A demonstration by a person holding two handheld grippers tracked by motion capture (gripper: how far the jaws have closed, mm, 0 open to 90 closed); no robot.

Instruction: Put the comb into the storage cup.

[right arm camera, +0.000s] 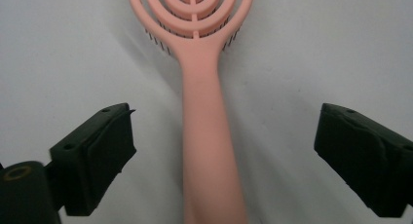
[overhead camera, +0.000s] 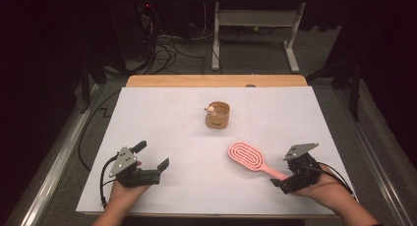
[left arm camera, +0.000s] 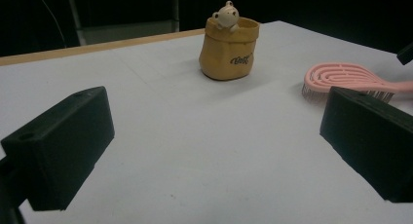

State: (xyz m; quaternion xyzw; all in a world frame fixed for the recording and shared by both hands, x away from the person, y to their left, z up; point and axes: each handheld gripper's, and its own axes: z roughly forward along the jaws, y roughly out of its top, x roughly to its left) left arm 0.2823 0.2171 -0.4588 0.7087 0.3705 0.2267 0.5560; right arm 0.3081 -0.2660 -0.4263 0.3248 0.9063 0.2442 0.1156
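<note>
The right gripper, at the lower right of the high view, has its jaws spread wide on either side of the pink hairbrush handle, and the right gripper view shows the handle running up the middle of the frame with clear white table on both sides, neither pad touching it. The brush lies flat on the white table sheet, head pointing toward the centre of the high view, bristles down as far as the left gripper view lets one judge. I read the step as either a release just made or a grasp about to be made; the pictures alone do not settle which. If a grasp is next, the jaws need to close squarely across the narrow handle. The left gripper, at lower left, also stands wide and holds nothing. The tan bag-shaped cup with a small bear figure on its rim sits upper centre, well apart from the brush. The handle's end is cut off at the bottom of the right gripper view, the cup's inside is hidden, and its printed word is too small to read.
</note>
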